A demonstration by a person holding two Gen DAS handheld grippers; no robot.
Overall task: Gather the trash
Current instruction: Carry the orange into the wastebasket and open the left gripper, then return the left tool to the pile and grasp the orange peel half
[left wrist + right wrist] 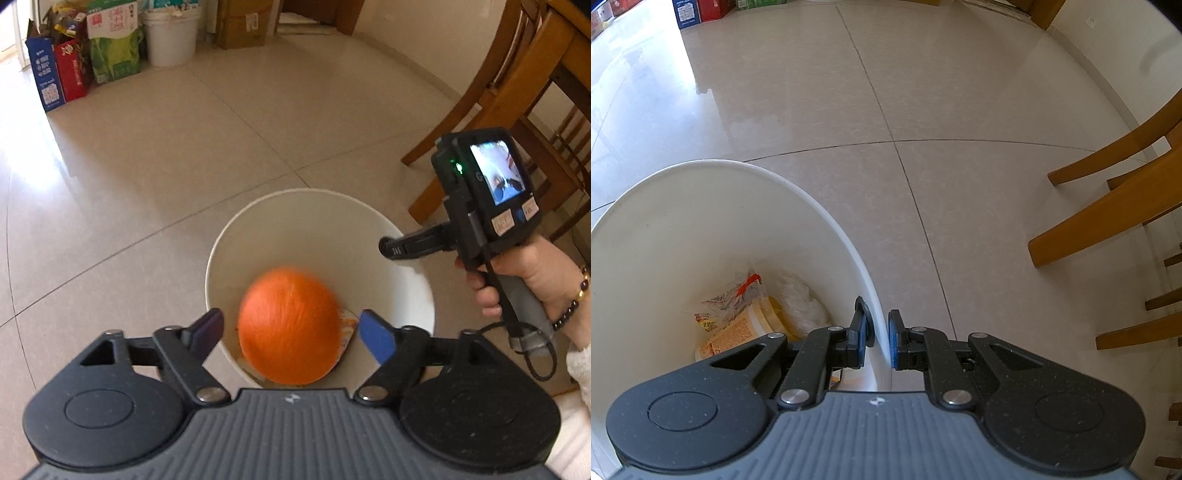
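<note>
The left gripper point(291, 330) hangs above a white bucket point(258, 229) that stands on the tiled floor point(155, 155), and its two fingers are spread wide apart, with nothing touching them. Between the fingers, and lower than them, there is an orange round fruit point(290, 326), a little blurred, inside the mouth of the bucket; the fingertips stand clear of it on both sides, and I cannot tell if it rests on something or is in the air. Just beside the fruit, toward the right finger, a piece of a yellow printed wrapper point(347, 325) shows. Ahead and to the right of the left gripper, the person's right hand point(532, 284) holds the handle of the right gripper point(880, 338). In the right wrist view its fingers are pressed close together on the bucket's rim point(877, 317): one blue pad is on the inner side of the white wall and the other on the outer side, so the wall is pinched between them. Ahead and to the left of this gripper, at the bottom of the bucket, lie a clear crumpled plastic bag with red print point(738, 291), a yellow package with small text point(738, 328) and a white crumpled paper point(801, 299). To the right of both grippers stand the legs of wooden chairs point(1108, 221). Far ahead of the left gripper, against the wall, there are coloured cartons and bags point(74, 62) and a second white bucket point(171, 37).
</note>
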